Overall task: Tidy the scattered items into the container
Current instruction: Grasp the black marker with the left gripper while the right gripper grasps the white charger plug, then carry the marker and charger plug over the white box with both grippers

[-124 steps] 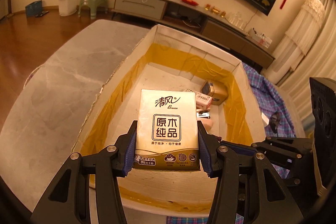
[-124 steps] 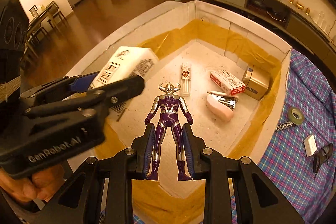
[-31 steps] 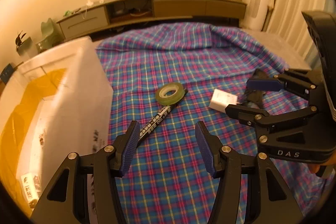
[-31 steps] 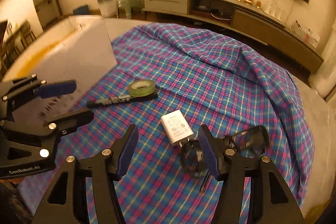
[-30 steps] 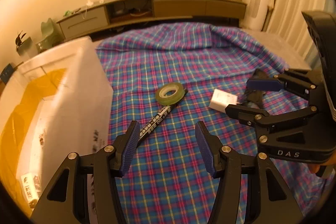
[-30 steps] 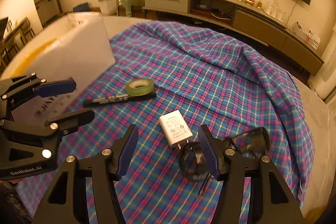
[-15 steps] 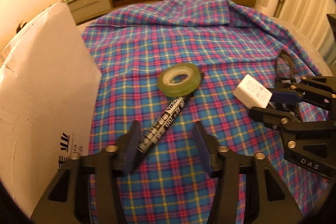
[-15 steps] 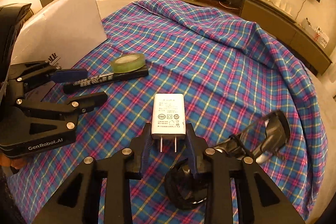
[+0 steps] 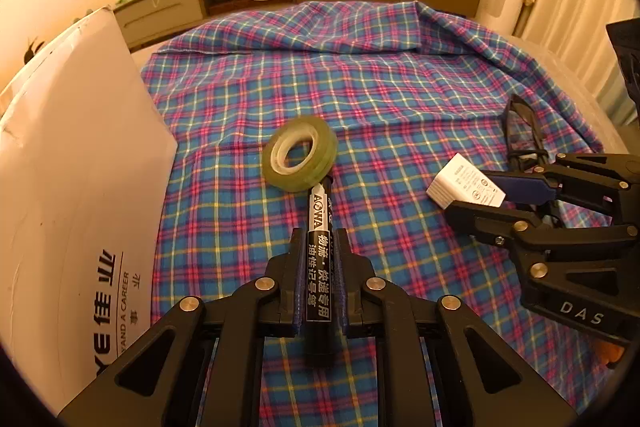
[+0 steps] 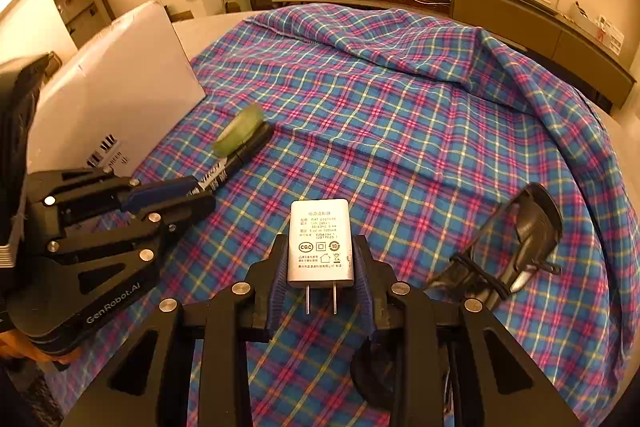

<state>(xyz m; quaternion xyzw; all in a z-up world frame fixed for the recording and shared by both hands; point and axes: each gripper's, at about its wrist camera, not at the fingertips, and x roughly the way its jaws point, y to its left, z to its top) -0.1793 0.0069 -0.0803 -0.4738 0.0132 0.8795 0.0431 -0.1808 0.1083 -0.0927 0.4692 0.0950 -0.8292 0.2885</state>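
Status: both grippers are clamped on items, neither is lifted off the plaid cloth (image 9: 400,99) yet as far as the views show

Left gripper (image 9: 318,267) has its jaws pinched narrow on the black marker (image 9: 319,259), gripping the lower barrel. The marker's far end sits under or against the green tape roll (image 9: 300,161), so the roll tilts on it; cannot tell if it is actually resting on the pen or just touching

Right gripper (image 10: 320,259) holds the white charger (image 10: 320,243) by its sides, prongs pointing back toward the camera. The jaws of both grippers have just been closing, now with an item between each pair

The container, a white cardboard box (image 9: 72,187), stands on the left edge of the cloth; only its outer wall shows now, the inside is hidden

Left to do, judging from these views: carry marker and charger over to the box, then the tape roll and the dark glasses (image 10: 516,247) lying just right of the charger

Versus a second ago: both sets of jaws stood wide open above the cloth, marker and charger lay untouched. Versus about four seconds ago: both grippers were over the open box, left holding a tissue pack, right a purple figure; neither item is in view now, so probably dropped in
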